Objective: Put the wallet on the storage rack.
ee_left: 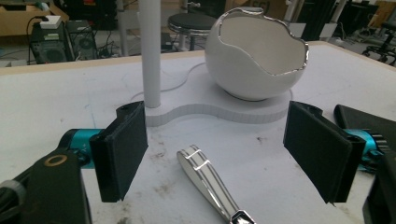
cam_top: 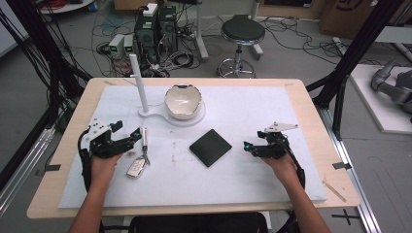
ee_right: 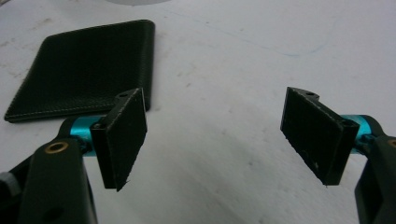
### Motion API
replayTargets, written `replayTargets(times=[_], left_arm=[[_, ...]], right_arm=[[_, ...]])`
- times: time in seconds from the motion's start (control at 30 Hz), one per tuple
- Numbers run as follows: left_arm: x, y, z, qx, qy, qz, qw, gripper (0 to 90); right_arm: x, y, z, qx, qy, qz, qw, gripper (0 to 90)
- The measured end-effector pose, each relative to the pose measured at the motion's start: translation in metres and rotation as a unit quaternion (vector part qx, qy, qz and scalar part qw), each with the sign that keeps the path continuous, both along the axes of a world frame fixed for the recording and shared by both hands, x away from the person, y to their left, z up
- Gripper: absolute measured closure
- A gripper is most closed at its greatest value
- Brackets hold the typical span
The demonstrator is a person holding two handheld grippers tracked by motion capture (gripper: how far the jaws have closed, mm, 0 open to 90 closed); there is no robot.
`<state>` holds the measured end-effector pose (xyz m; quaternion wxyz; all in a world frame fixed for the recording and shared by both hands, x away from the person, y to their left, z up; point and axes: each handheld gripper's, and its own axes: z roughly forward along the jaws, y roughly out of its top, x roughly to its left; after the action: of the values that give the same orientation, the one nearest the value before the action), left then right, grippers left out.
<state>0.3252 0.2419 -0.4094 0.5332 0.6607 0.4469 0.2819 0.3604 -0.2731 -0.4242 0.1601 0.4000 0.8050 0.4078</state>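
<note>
Your left tongs (cam_top: 127, 141) rest low over the bench (cam_top: 311, 121) with the jaws spread wide and nothing between the pads (ee_left: 122, 154). Just ahead of them, between the jaws in the left gripper view, lies the silver strap end of a key fob (ee_left: 208, 179); in the high view the key fob (cam_top: 138, 162) lies on the white mat (cam_top: 272, 184) just beside your left hand (cam_top: 104, 162), on its inner side. Farther ahead of these tongs stands a white base carrying an upright post (ee_left: 150, 51) and an egg-shaped bowl (ee_left: 254, 56) with a jagged silver rim.

Your right tongs (cam_top: 252, 148) are likewise spread wide and empty, pads (ee_right: 123, 140) clear of the mat. A black wallet (ee_right: 84, 70) lies flat ahead of the left-hand jaw, near it but not touching; in the high view the wallet (cam_top: 210, 147) sits between both tongs, nearer the right
</note>
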Motion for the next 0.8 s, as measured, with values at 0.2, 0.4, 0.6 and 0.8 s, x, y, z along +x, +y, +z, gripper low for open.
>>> replayTargets(times=[0.2,0.4,0.6,0.8], left_arm=[[0.001,-0.008,0.001,0.004,0.001,-0.013,0.9999,22.0],[0.002,-0.012,0.0,0.003,0.007,-0.02,0.9998,22.0],[0.003,-0.017,0.001,0.005,0.008,-0.032,0.9994,22.4],[0.004,-0.024,0.0,0.005,0.014,-0.045,0.9989,22.7]], right_arm=[[0.003,0.023,-0.007,-0.004,0.025,0.037,0.999,29.8],[0.009,0.042,-0.01,0.006,0.036,0.068,0.997,39.1],[0.023,0.072,-0.018,-0.018,0.056,0.092,0.994,39.3],[0.032,0.068,-0.021,0.01,0.096,0.098,0.9905,40.2]])
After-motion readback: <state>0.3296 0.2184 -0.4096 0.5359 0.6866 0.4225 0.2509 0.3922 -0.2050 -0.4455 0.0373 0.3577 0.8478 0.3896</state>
